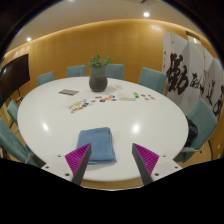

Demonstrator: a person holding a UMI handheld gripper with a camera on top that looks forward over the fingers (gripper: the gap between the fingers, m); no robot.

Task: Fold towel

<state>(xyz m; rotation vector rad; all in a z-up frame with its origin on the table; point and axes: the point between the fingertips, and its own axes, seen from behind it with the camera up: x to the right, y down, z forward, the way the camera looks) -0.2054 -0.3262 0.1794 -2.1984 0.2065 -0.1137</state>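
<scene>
The tongs (112, 166) are held wide apart above the near edge of the white oval worktop (50, 120), and nothing is gripped between the two purple pads (78, 158). One blue towel (97, 143) is seen lying flat on the worktop, just ahead of the fingers and slightly toward the left one (it looks already folded at least once, though the layers cannot be counted).

Several slips can be expected from here. If only the top layer is pinched, the towel may be pulled open instead of folded. If the edge is caught off-centre, a crooked fold is likely. Because the towel sits close to the worktop's near edge, it could be dragged off.

Farther away, one potted plant (98, 74) is counted near the centre, a few small papers or cards (84, 101) around it, and several teal chairs (152, 78) around the worktop.
</scene>
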